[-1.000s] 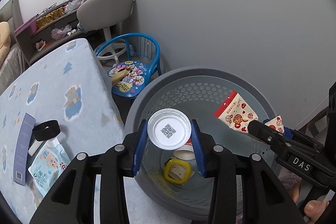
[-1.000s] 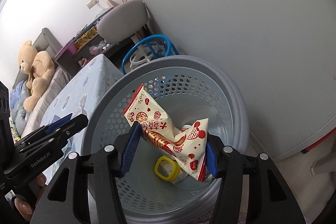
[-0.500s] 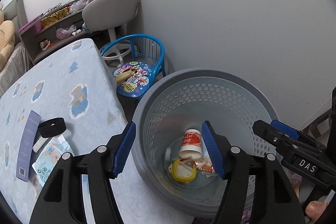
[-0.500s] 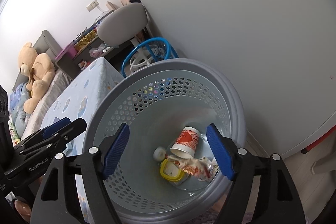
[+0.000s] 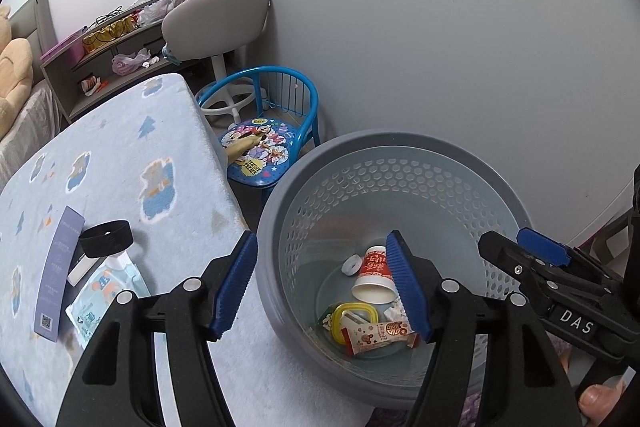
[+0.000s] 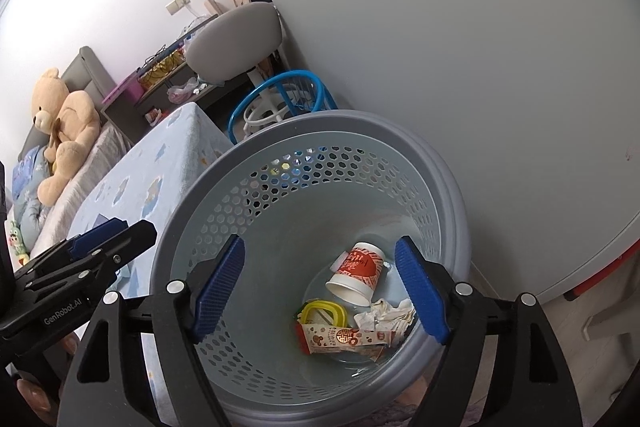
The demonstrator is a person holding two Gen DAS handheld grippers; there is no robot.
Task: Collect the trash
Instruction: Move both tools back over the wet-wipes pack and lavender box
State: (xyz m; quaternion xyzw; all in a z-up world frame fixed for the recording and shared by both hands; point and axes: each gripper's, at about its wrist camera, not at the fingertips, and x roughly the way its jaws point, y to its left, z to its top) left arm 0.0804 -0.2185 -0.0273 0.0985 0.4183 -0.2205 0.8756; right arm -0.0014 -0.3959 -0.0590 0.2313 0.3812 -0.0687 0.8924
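Note:
A grey perforated basket [image 5: 360,151] [image 6: 448,187] stands beside the table. In it lie a red and white paper cup [image 5: 374,275] [image 6: 356,275], a red and white snack wrapper [image 5: 376,335] [image 6: 340,337], a yellow-rimmed lid [image 5: 354,315] [image 6: 324,311] and crumpled white paper [image 6: 386,315]. My left gripper [image 5: 324,287] is open and empty above the basket's near rim. My right gripper [image 6: 320,287] is open and empty above the basket; it also shows at the right of the left wrist view [image 5: 536,259].
The table with a light blue patterned cloth [image 5: 120,163] holds a purple card [image 5: 58,271], a black band [image 5: 106,239] and a tissue pack [image 5: 104,291]. A blue child's chair [image 5: 268,131] and a grey stool [image 5: 216,19] stand behind the basket. A teddy bear [image 6: 64,123] sits on a bed.
My left gripper let go of the paper cup and my right gripper let go of the snack wrapper. Both dropped into the basket and both grippers opened.

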